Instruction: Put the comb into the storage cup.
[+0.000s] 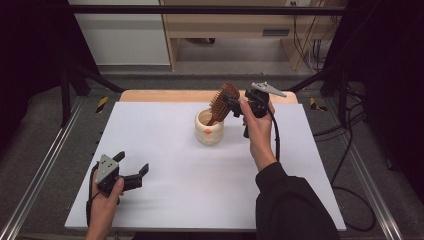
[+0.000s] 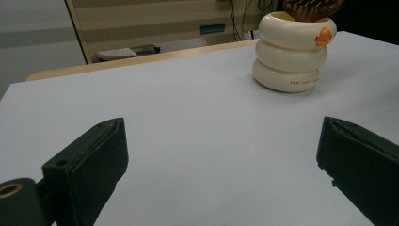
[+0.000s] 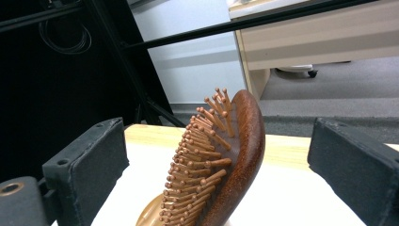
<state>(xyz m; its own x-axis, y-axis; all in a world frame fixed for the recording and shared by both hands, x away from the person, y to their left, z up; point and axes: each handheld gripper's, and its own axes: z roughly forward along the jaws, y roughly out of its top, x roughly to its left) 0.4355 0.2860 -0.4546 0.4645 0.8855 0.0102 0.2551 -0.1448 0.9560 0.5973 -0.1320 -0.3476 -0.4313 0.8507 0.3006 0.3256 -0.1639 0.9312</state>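
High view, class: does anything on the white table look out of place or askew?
Only one oddity: a brown wooden hairbrush stands handle-down in the cream ringed ceramic cup, leaning toward the open right gripper. Nothing looks spilled or damaged.

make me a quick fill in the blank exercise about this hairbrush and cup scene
1. The wooden hairbrush stands handle-down inside the cream ____.
2. The small orange duck sits near the cup's ____.
3. The right gripper has its jaws ____ around the brush head.
4. The left gripper hovers over the ____ tabletop.

Missing words: cup; rim; open; white
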